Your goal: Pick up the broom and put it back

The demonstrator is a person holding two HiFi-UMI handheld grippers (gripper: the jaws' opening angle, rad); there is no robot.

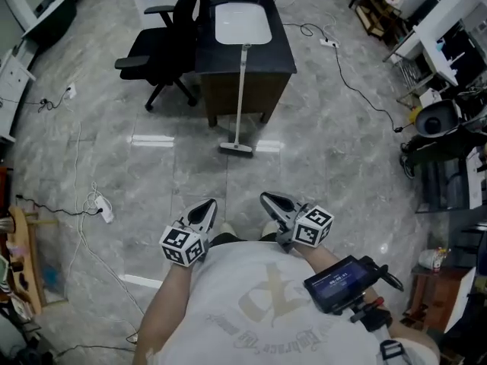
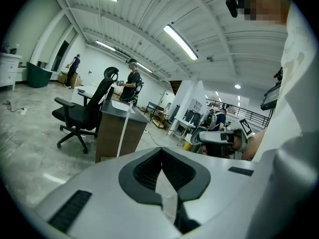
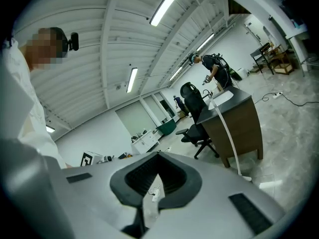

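Observation:
The broom [image 1: 242,90] leans upright against the front of a dark desk [image 1: 283,55], its white handle resting on the desk edge and its flat head [image 1: 236,149] on the floor. It also shows as a thin white pole in the left gripper view [image 2: 123,132] and the right gripper view [image 3: 227,132], some way ahead of both grippers. My left gripper [image 1: 207,206] and right gripper [image 1: 268,198] hang side by side close to my body, well short of the broom. Both are shut with nothing between the jaws, as seen for the left gripper [image 2: 161,151] and the right gripper [image 3: 158,156].
A black office chair [image 1: 156,48] stands left of the desk, and a white tray [image 1: 242,23] lies on the desk top. A power strip with cables [image 1: 103,207] lies on the floor at left. Another cable [image 1: 358,90] runs across the floor at right, near shelves and equipment [image 1: 437,120].

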